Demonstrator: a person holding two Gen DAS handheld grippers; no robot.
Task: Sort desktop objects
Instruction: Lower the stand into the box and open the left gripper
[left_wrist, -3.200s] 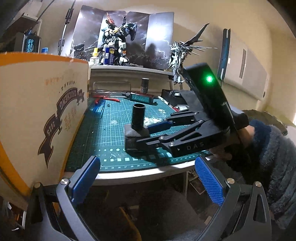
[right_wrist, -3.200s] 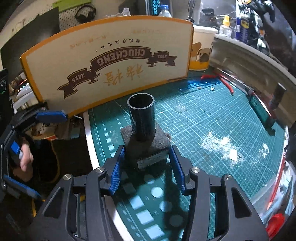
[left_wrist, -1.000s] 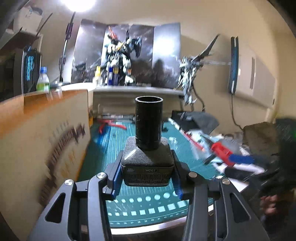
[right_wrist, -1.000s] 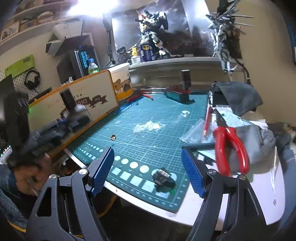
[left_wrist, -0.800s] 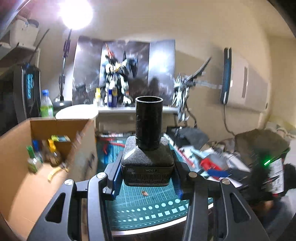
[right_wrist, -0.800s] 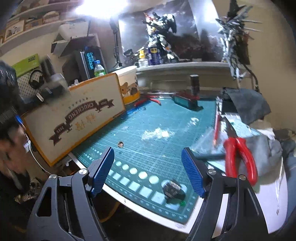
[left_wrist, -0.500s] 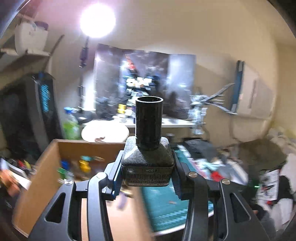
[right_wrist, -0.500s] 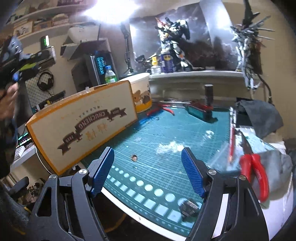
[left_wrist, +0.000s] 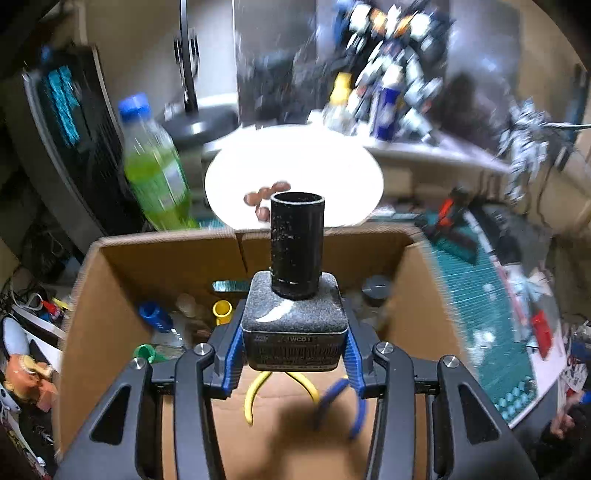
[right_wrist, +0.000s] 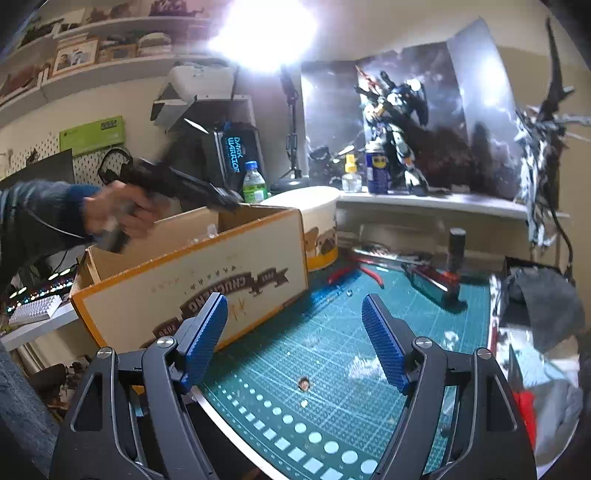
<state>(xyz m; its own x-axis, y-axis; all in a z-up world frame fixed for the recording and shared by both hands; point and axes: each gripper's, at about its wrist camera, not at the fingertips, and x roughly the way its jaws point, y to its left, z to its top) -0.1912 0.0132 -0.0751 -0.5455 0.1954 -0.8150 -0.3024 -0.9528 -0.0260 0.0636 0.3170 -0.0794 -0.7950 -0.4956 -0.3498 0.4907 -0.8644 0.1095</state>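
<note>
Bottle held over the box

The left gripper clamps a black bottle by its squat base — long axis upright, open neck pointing up — above the cardboard box; the right gripper gapes wide over the green-matted surface.

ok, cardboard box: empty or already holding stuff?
Holding stuff. The cardboard box is open-topped; small bottles and yellow-handled pliers lie inside.

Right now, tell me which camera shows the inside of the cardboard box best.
The left wrist view. It looks down into the cardboard box, showing small bottles and yellow-handled pliers below the black bottle that the left gripper holds. The right wrist view shows mainly the box's printed outer wall and only a sliver of its inside.
</note>
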